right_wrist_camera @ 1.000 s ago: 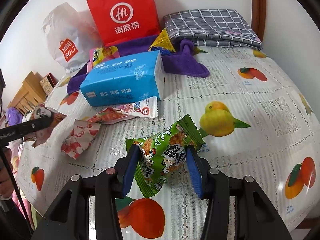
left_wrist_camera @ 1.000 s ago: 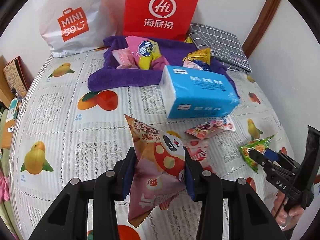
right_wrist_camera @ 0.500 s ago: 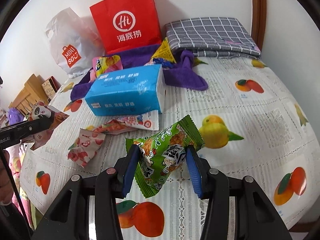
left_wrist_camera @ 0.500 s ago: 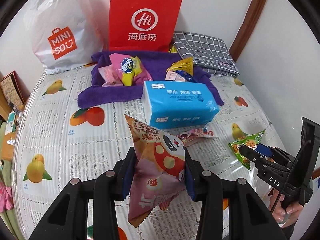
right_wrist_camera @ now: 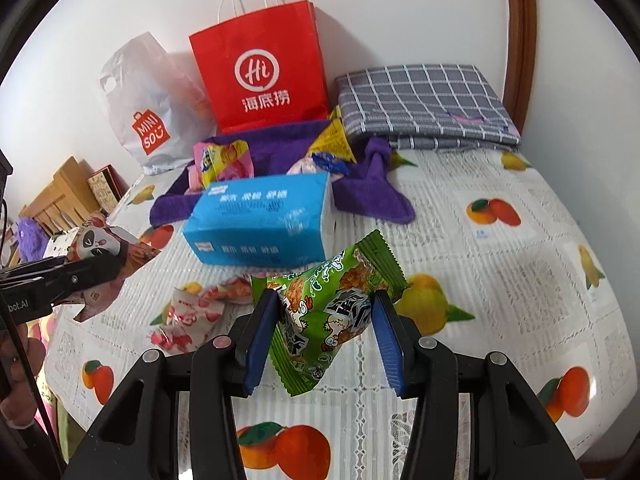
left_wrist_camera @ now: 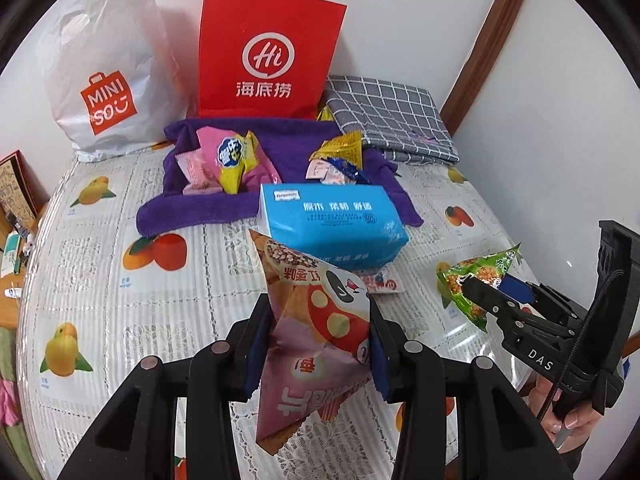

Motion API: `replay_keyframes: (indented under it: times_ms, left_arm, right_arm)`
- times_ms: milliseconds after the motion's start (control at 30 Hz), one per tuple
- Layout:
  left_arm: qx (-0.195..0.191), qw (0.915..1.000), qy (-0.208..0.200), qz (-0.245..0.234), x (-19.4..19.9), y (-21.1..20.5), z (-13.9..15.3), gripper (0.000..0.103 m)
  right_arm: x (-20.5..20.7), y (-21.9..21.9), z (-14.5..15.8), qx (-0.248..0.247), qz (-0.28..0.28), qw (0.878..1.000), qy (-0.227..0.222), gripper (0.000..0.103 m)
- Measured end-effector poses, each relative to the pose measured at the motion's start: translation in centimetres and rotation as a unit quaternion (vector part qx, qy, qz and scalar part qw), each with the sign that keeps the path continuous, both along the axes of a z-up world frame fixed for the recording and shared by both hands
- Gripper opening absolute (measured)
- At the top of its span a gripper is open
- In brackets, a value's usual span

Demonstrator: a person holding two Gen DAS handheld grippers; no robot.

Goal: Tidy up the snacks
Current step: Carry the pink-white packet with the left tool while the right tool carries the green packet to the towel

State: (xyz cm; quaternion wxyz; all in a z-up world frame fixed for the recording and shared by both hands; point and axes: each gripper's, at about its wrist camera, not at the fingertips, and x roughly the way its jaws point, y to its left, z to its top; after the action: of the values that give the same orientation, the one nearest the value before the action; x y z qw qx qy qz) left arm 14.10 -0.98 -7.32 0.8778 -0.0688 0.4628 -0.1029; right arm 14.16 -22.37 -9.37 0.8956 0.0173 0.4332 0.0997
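Observation:
My left gripper (left_wrist_camera: pixel 318 344) is shut on a pink and red snack packet (left_wrist_camera: pixel 316 332) with a panda face, held above the table. In the right wrist view that packet (right_wrist_camera: pixel 100 256) hangs at the left. A green snack packet (right_wrist_camera: pixel 332 312) sits squeezed between the blue pads of my right gripper (right_wrist_camera: pixel 324 332), lifted off the cloth; the left wrist view shows that same packet (left_wrist_camera: pixel 476 280) at the right. Several snacks (left_wrist_camera: pixel 228 160) lie on a purple towel (left_wrist_camera: pixel 192 212) at the back. Two loose red and white packets (right_wrist_camera: pixel 188 316) rest on the table.
A blue tissue pack (left_wrist_camera: pixel 332 224) lies mid-table in front of the towel. A red paper bag (left_wrist_camera: pixel 268 56) and a white plastic bag (left_wrist_camera: pixel 104 76) stand against the wall. A folded grey checked cloth (right_wrist_camera: pixel 428 108) sits back right. The fruit-print tablecloth (right_wrist_camera: pixel 520 264) covers the table.
Both grippers have risen with their packets held fast; the table and bags now appear lower and farther away in both views.

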Motion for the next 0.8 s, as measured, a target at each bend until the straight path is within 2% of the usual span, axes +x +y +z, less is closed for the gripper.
replay_keyframes:
  times_ms: [800]
  left_arm:
    - [0.004, 0.9994, -0.034, 0.000, 3.8, 1.1, 4.8, 0.041]
  right_arm:
    - [5.0, 2.6, 5.7, 0.013, 0.023, 0.999, -0.037, 0.048]
